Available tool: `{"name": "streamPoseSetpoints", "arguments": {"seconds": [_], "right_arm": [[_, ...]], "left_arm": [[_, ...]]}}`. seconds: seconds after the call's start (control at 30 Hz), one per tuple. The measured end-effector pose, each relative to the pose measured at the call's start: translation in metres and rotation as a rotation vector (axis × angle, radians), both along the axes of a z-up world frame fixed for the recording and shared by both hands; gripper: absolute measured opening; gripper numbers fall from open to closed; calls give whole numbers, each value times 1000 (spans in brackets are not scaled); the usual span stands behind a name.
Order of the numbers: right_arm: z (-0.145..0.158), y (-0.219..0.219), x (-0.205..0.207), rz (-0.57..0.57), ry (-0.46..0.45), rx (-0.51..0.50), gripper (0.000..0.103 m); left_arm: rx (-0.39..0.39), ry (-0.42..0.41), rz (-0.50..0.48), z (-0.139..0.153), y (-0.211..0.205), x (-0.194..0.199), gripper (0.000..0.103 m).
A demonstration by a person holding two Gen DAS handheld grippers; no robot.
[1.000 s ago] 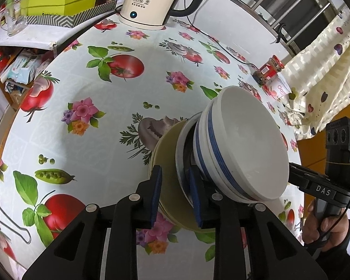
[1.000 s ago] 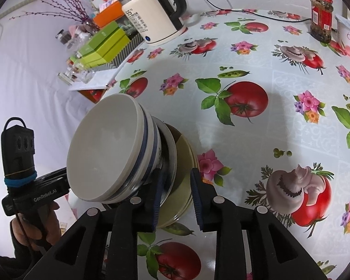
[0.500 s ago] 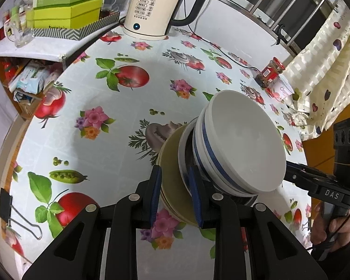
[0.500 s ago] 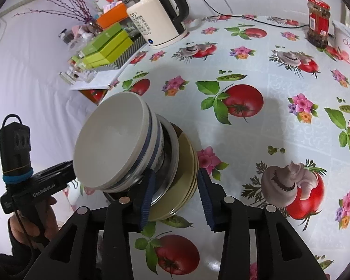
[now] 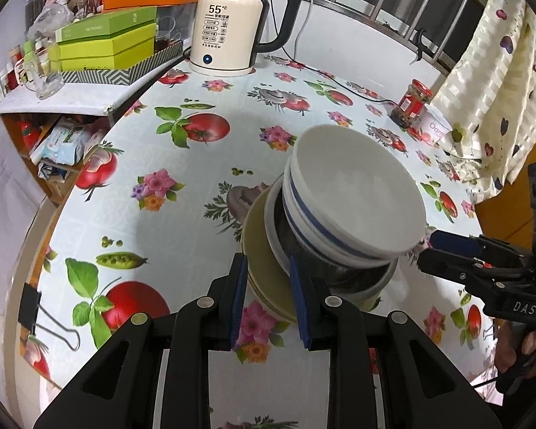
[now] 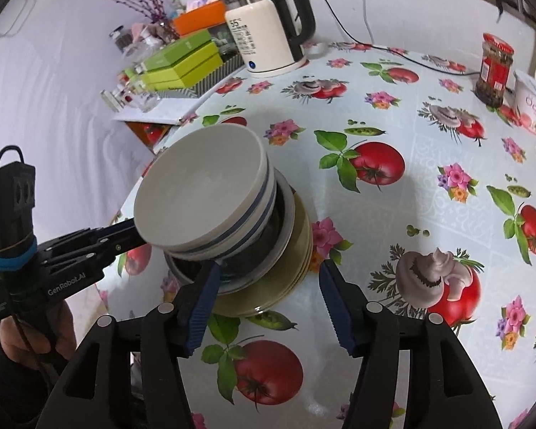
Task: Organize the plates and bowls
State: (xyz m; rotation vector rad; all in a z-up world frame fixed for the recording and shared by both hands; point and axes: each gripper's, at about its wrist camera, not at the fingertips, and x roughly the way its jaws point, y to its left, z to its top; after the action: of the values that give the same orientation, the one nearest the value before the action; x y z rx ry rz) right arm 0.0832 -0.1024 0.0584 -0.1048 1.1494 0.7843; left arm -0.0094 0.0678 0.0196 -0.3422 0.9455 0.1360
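A stack stands on the flowered tablecloth (image 5: 182, 221): olive plates (image 5: 264, 271) at the bottom, a white plate, a metal bowl (image 5: 339, 275), and blue-striped white bowls (image 5: 353, 193) on top. My left gripper (image 5: 268, 300) is shut on the near rim of the plates. In the right wrist view the same olive plates (image 6: 268, 293) and striped bowls (image 6: 200, 193) sit in front of my right gripper (image 6: 269, 302). Its jaws are opening: the plate rim lies between the pads, and they stand apart from it. The left gripper (image 6: 125, 232) comes in from the left there.
A white kettle (image 5: 228, 25) with its cable, green boxes (image 5: 107, 43) on a side shelf, a red-lidded jar (image 5: 411, 103) and a yogurt cup (image 5: 436, 128) stand at the back. A binder clip (image 5: 35, 307) hangs on the table's left edge. A curtain (image 5: 500, 89) hangs on the right.
The right gripper's jaws have spread apart and let go of the plate rim. Both cameras have drawn back a little. The left gripper keeps its hold.
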Motion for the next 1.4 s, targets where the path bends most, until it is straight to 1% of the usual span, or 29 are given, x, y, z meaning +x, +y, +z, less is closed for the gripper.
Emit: {"name": "streamPoseSetpoints", "arguments": {"seconds": [0.1,0.43,0.53,0.77,0.93,1.13,1.4], "right_arm": [[2,1,-7,12,-28,-14,65],[4,4,-26,51,-74,-49,67],[3,5,-29,58,-79,-55,68],[2,3,-33,54,-93,-67,68],[2,1,-35,55,-100,-70,69],[1,1,-37,61,-94,-72,69],[-1,3,-37,69,-87,-73,70]], "left_arm": [[20,10,4,0,-5,-5,25],[9,18,4,-3,-13,-13,25],[34,20,5,-2,-17,-14,25],[40,20,9,-4,-20,-16,25],[72,20,13,-4,-23,-17,25],[79,28,16,-7,-24,-17,25],[70,33,14,-9,-24,-17,25]]}}
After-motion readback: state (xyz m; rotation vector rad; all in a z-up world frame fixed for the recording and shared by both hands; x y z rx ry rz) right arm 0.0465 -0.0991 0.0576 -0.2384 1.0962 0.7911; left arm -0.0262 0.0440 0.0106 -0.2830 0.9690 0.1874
